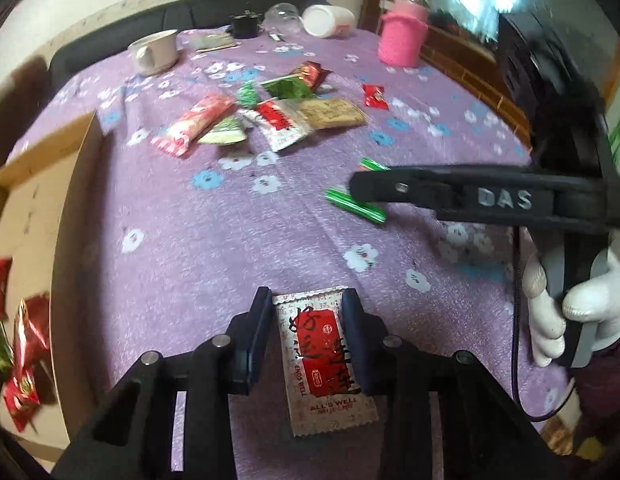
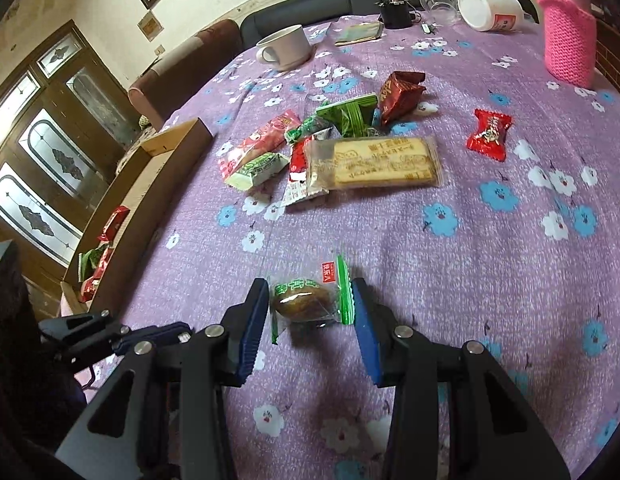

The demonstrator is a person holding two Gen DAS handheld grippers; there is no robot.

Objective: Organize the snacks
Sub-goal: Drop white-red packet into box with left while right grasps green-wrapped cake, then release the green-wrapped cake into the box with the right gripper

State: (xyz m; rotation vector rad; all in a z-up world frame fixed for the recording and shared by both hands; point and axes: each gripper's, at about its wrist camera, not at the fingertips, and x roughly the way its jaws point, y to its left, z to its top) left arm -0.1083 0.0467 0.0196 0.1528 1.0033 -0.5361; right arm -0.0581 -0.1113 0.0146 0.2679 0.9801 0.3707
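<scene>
Looking across the round table (image 2: 469, 280) under its purple flowered cloth, we count one open cardboard box (image 2: 158, 168) at its left edge with several red and green wrappers inside. Our left claw (image 1: 308, 320) is closed on one white-and-red sachet (image 1: 325, 360), pads pressing its sides. Our right claw (image 2: 310, 308) grips one clear-wrapped brown cake with green ends (image 2: 306, 300). One loose red candy (image 2: 487, 134) lies apart.
</scene>
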